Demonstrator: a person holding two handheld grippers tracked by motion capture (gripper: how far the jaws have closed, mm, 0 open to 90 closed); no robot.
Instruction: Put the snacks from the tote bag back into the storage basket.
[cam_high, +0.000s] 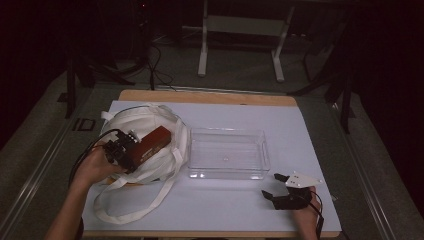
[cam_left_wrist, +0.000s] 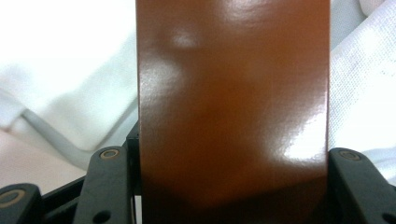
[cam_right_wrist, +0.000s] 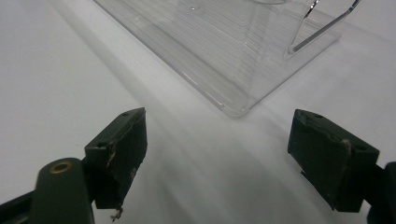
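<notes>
Left gripper (cam_high: 131, 150) is clamped on a glossy brown box (cam_high: 154, 142), jaws flush against both its sides in the left gripper view (cam_left_wrist: 233, 107). Box sits over the white tote bag (cam_high: 145, 125), angled up and to the right toward the clear tray (cam_high: 227, 172); bag fabric shows behind it on both sides. Bag lies on the white sheet at table left, straps trailing toward the near edge. Right gripper (cam_high: 280, 187) rests on the sheet near the tray's front right corner, jaws wide apart with nothing between them (cam_right_wrist: 217, 154). Tray corner (cam_right_wrist: 233, 100) is just ahead of it.
</notes>
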